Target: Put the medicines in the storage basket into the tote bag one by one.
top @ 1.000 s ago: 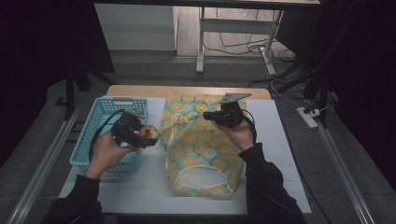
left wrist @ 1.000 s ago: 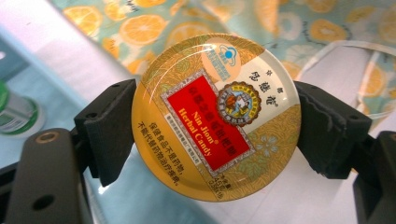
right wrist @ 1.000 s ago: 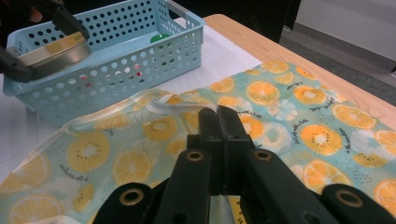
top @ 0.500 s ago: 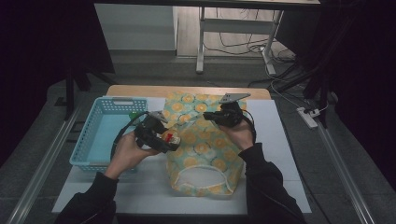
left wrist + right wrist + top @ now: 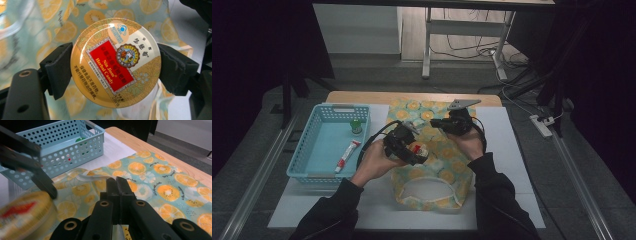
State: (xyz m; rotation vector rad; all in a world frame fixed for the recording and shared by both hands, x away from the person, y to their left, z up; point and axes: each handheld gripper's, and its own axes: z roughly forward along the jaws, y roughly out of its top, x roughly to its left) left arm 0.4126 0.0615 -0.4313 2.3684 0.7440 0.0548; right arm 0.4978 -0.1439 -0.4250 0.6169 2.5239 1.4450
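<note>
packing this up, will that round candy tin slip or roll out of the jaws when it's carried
The candy tin looks glossy and hard, so it could slip; the left gripper pinches it only at two opposite rim points. Being a flat round disc, it may pivot between the pads. Set on edge it would likely roll; flat on the fruit-print bag, probably not.

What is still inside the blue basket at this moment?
In the blue basket lie a red-and-white tube and a small green-capped bottle. The near wall hides the floor strip just behind it, so anything there cannot be seen.
</note>
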